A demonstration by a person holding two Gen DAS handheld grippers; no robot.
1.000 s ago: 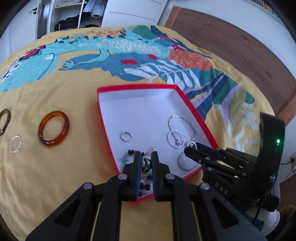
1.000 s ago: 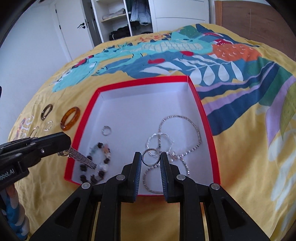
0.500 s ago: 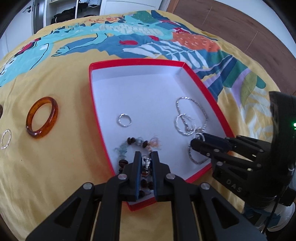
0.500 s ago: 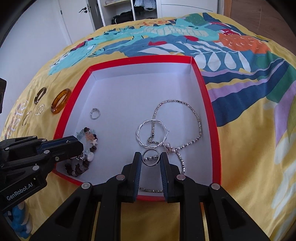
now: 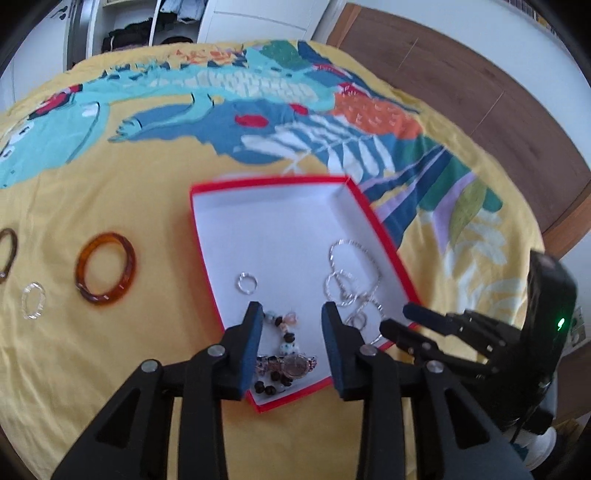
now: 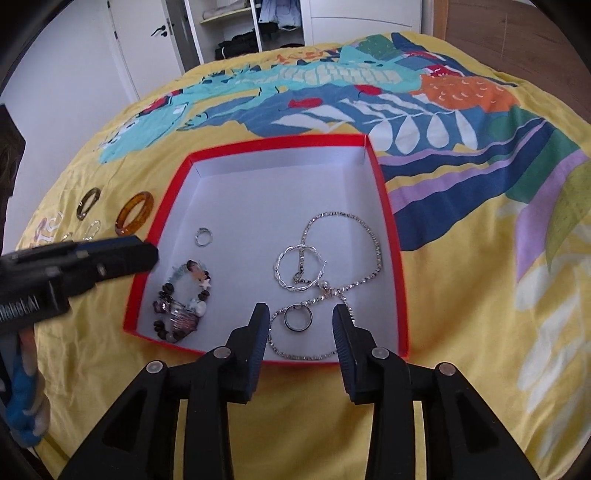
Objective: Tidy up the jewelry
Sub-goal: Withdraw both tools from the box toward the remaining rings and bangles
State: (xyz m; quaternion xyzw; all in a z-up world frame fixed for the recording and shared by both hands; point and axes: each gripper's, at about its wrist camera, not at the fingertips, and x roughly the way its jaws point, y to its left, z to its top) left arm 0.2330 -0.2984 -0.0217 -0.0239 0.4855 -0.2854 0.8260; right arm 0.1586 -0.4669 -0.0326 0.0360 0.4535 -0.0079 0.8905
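Observation:
A red box (image 5: 266,181) (image 6: 277,142) with a white inside lies on the yellow patterned bedspread. My left gripper (image 5: 291,314) hovers over its near left corner, jaws opening, nothing pressed between them. Under it a small watch (image 5: 295,363) (image 6: 177,314) rests on a beaded bracelet (image 5: 284,325) (image 6: 192,273). My right gripper (image 6: 300,314) (image 5: 395,316) hangs over the near right part, jaws opening. A dark ring (image 6: 298,317) lies loose on the box floor below it. A silver chain necklace (image 6: 369,240), a twisted hoop (image 6: 277,269) and a small silver ring (image 6: 204,236) (image 5: 246,283) also lie inside.
Left of the box on the bedspread lie an amber bangle (image 5: 129,258) (image 6: 123,225), a dark brown bangle (image 5: 13,240) and a small clear ring (image 5: 24,302). An open wardrobe (image 6: 258,26) stands beyond the bed. Wooden floor (image 5: 480,92) shows at the right.
Both grippers have opened and drawn back up from the box. The left let go of the watch onto the beaded bracelet; the right let go of the dark ring onto the box floor.

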